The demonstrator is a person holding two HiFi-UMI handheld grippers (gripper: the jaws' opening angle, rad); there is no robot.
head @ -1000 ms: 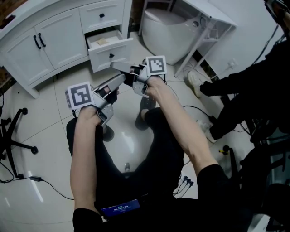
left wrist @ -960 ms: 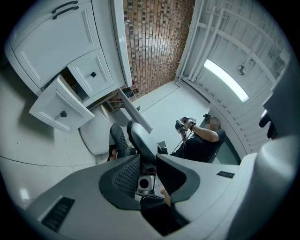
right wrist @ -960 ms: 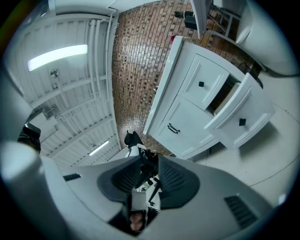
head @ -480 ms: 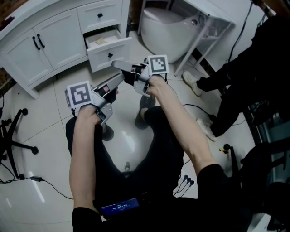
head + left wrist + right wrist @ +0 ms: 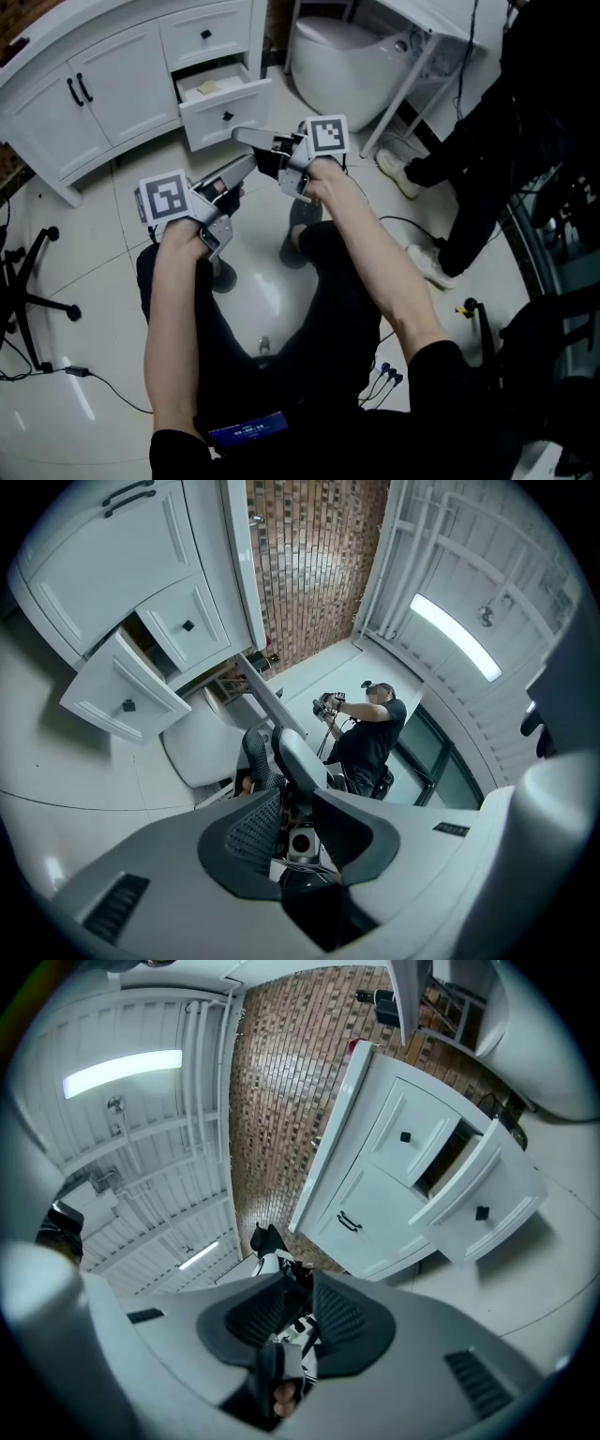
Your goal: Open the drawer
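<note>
White room, brick wall, glossy floor

A glossy white tiled floor (image 5: 272,281) is crossed by a black cable (image 5: 103,389). A white cabinet (image 5: 103,84) is set beside a brick wall (image 5: 309,564), with a rounded white fixture (image 5: 347,66) and a white table (image 5: 441,23) next to it. A black chair base (image 5: 28,291) is seen at left. A strip light (image 5: 455,635) is mounted overhead.

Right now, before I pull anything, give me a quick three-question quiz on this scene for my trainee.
1. True or false: the lower drawer is fully shut.
2. The cabinet door handles are: A black, B gold, C white.
3. Fill in: the right gripper holds ____.
Key: 1 false, it stands pulled out. 2 A. 3 nothing; its jaws have just closed with nothing between them.
</note>
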